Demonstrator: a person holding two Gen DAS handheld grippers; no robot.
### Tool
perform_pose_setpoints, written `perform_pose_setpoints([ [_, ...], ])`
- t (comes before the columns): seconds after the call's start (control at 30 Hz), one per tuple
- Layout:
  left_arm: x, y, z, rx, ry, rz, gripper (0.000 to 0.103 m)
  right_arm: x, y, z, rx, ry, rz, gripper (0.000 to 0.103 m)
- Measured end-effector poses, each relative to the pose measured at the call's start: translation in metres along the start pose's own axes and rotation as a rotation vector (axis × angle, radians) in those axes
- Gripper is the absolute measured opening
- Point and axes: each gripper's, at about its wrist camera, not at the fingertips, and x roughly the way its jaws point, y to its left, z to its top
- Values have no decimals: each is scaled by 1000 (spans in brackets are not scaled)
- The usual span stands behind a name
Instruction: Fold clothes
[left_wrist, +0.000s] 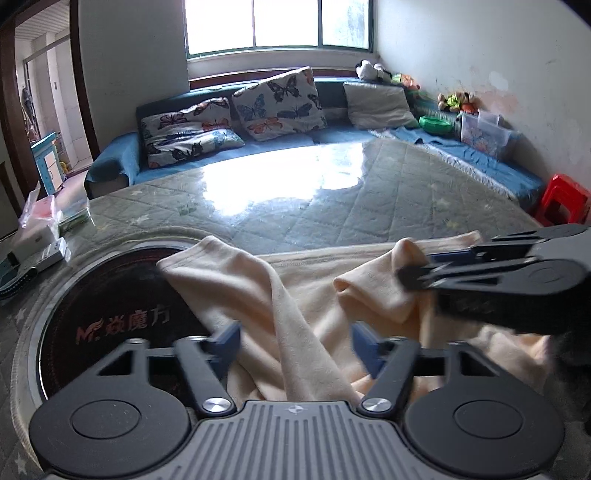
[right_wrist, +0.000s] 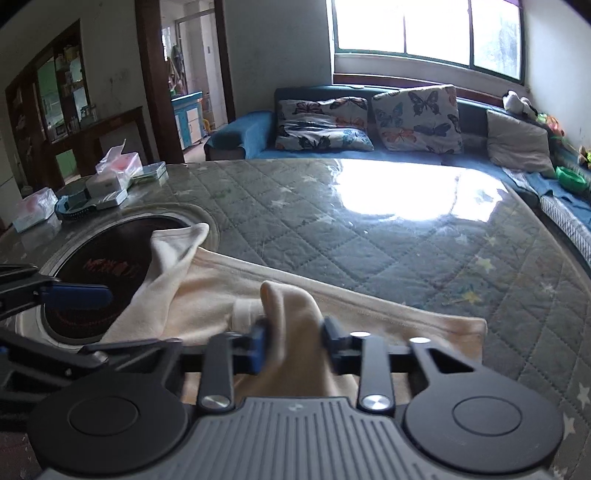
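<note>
Sunlight from the window is glaring off a quilted worktop (right_wrist: 369, 236) with a dark round inset plate (left_wrist: 110, 314) at its near left; a sofa (left_wrist: 258, 136) with butterfly cushions is sitting beyond. Lying across the near edge is a cream garment (left_wrist: 295, 295), one sleeve draped over the plate. The left gripper (left_wrist: 295, 341) is hanging spread, its blue pads either side of that sleeve's fabric without closing on it. The right gripper (right_wrist: 293, 345) is pinching a raised fold of the other sleeve (right_wrist: 288, 306), lifting it off the body.

Judging by this, the sleeve-folding step is under way. Next, the right gripper probably needs to carry its fold inward across the garment's body, while the left closes on its sleeve to do likewise.
</note>
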Motion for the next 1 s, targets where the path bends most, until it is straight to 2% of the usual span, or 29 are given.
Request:
perform_pose_setpoints([
  [0.03,3,3,-1,-6,7,-8,32,-4,-4,-2,13,-7,-10,13],
  [0.07,5,6,-2,-14,13,-18,19,-8,-8,-3,26,-14,-19,12],
  [0.1,5,9,-3,-25,13,-24,12,-12,-11,-4,37,-26,-22,12],
  [0.2,1,17,-7,-58,-1,-31,6,-36,-26,-13,83,-74,-59,10],
  [0.47,-33,44,-22,-151,-62,9,3,-117,-81,-51,228,-196,-236,10],
  [0.63,-64,64,-41,-213,-96,40,3,-153,-110,-86,320,-209,-330,10],
  [0.77,-88,81,-64,-258,-96,59,3,-164,-130,-112,384,-183,-375,10],
  [0.9,-106,93,-94,-274,-62,94,3,-161,-141,-136,426,-124,-400,11],
  [1.0,-113,99,-112,-273,-31,138,3,-159,-145,-148,449,-86,-419,16],
])
